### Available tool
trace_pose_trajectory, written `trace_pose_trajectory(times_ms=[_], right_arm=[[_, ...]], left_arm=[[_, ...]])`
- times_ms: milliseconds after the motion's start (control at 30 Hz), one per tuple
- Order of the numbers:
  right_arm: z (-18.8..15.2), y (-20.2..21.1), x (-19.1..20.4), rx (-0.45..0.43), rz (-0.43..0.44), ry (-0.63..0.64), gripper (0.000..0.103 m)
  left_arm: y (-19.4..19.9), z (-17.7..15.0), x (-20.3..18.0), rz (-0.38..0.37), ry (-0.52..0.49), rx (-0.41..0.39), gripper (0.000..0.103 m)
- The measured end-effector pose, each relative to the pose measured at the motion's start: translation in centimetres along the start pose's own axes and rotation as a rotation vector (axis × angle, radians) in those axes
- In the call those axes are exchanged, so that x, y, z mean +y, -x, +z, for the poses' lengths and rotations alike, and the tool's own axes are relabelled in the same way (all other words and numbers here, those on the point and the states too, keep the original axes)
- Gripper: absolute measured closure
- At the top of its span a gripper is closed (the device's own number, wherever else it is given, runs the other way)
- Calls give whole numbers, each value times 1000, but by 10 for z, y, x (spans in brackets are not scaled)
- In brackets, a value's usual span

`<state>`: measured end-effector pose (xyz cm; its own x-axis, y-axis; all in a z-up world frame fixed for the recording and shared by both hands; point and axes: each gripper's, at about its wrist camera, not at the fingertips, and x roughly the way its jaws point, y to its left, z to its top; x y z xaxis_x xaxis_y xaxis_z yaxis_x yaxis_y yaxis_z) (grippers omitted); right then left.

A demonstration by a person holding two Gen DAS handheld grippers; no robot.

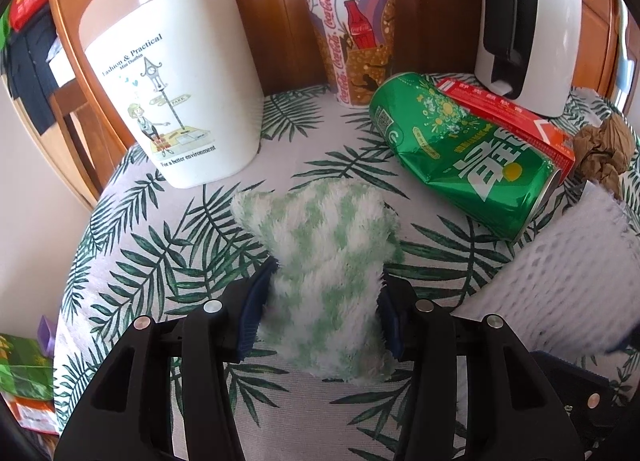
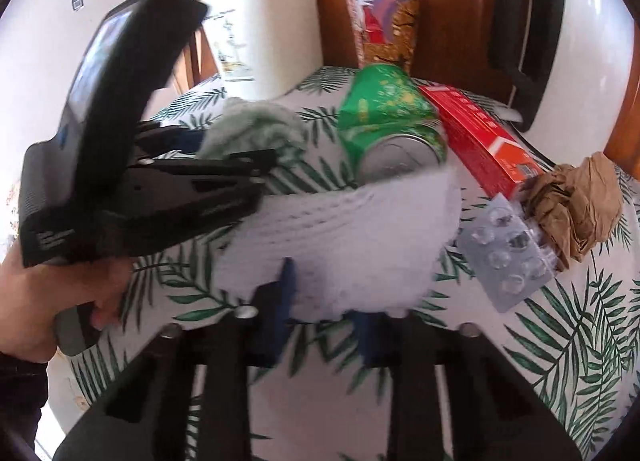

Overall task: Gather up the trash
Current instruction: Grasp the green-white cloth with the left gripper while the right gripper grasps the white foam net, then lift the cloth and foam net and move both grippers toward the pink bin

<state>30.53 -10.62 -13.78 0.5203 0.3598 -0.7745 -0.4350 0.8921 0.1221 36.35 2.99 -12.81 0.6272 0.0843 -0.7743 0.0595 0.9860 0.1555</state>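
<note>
On leaf-print table (image 1: 120, 261): left gripper (image 1: 326, 293) pinched green cloth (image 1: 324, 245); right gripper (image 2: 324, 301) clamped white cloth (image 2: 352, 237); can (image 1: 460, 153), red box (image 1: 516, 121), paper wad (image 1: 604, 149), blister pack (image 2: 508, 257) still out; lidded dustbin (image 1: 176, 73) waited; collecting barely begun.

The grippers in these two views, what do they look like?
The left gripper and the right gripper are alike: black plastic finger arms with silver bolt heads and dark blue ribbed pads. The left one's body is a black and grey handle. A dark sleeve shows at that wrist.

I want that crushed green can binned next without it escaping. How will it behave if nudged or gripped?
The green can lies on its side, so it may roll, though its dents probably limit that. It looks empty, likely light. Its glossy, crumpled wall could slip or buckle further under the tongs.
</note>
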Motion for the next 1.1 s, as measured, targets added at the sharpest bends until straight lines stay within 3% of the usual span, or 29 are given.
trace_pose_trajectory(times_ms=[67,167,300,400,500,667,1100], right_arm=[[-1,2,-4,-15,22,-23,93],[-4,5,-13,-21,56,-65,93],[-5,17,-16,-76,10,-64,93],[-5,27,-17,-115,-17,-56,93],[-7,34,-20,-119,-30,-55,93],[-11,42,-28,-134,-75,-49,93],[-22,59,-30,-151,-57,-53,93]], left_arm=[[0,0,0,1,-1,0,56],[1,0,-1,6,-5,-1,56],[2,1,-4,5,-19,-4,60],[4,1,-6,-8,-34,-15,78],[8,1,-3,-33,-22,-35,82],[14,-1,0,-78,3,-64,84],[49,-26,-15,-97,-16,-105,85]])
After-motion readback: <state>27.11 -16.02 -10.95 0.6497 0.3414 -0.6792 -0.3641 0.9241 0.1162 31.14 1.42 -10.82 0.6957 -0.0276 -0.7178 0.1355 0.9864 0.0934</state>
